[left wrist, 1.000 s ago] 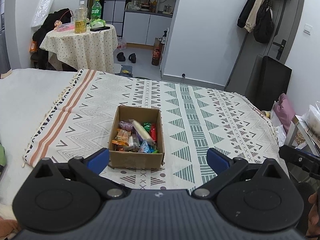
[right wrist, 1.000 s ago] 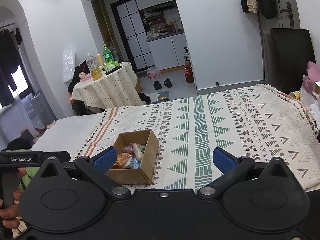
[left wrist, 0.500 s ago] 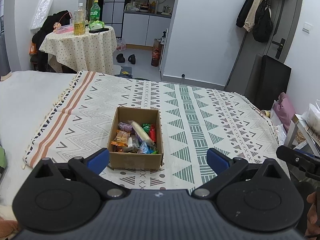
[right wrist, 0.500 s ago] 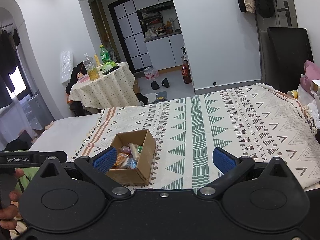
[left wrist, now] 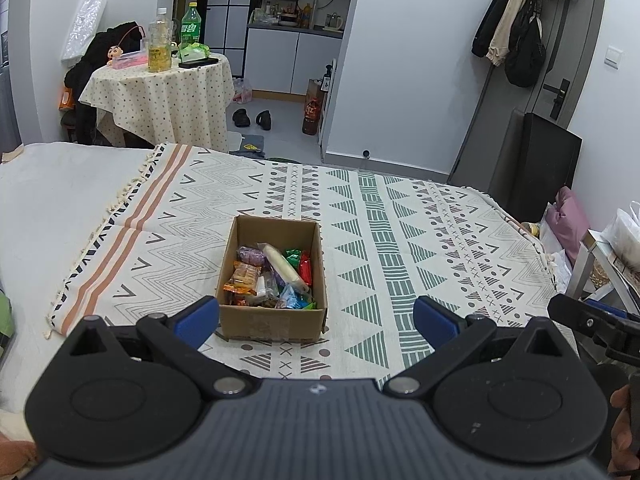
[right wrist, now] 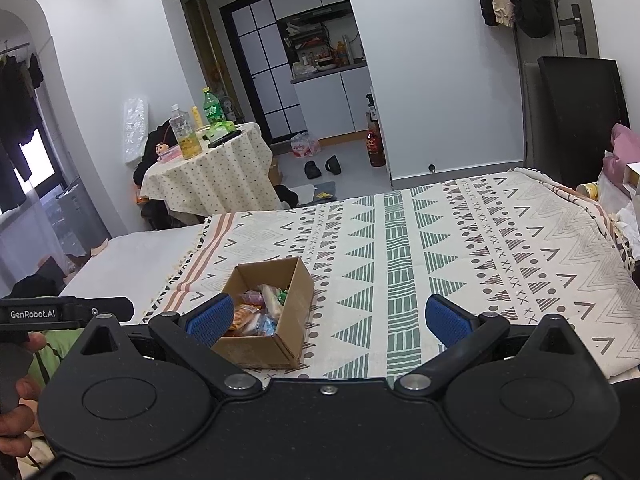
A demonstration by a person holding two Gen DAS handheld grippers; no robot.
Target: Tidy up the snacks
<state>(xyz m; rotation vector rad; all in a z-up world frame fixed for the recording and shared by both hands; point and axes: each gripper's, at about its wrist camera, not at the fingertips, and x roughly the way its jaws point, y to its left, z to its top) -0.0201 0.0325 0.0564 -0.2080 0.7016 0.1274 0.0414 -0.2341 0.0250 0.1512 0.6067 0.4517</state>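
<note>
A small open cardboard box point(left wrist: 272, 322) point(right wrist: 296, 312) stands on the patterned blanket point(left wrist: 400, 248) point(right wrist: 480, 248) over the bed. Inside lie several wrapped snacks point(left wrist: 272, 276) point(right wrist: 256, 314): an orange packet, a purple one, a long white one, plus red, green and blue wrappers. My left gripper point(left wrist: 316, 316) is open, empty, just in front of the box. My right gripper point(right wrist: 328, 316) is open and empty too, with the box beside its left fingertip point(right wrist: 210, 316). Both hover near the bed's front edge.
Beyond the bed stands a round table point(left wrist: 160, 92) point(right wrist: 208, 168) with bottles on a dotted cloth. Shoes point(left wrist: 252, 118) lie on the floor near a kitchen doorway. A black panel point(left wrist: 536, 168) leans by the door at right. Bags and a pink cushion point(left wrist: 568, 216) crowd the bed's right side.
Both grippers have drawn back a little from the bed, so the box sits slightly lower and smaller in the right wrist view. Their fingers stay open.
</note>
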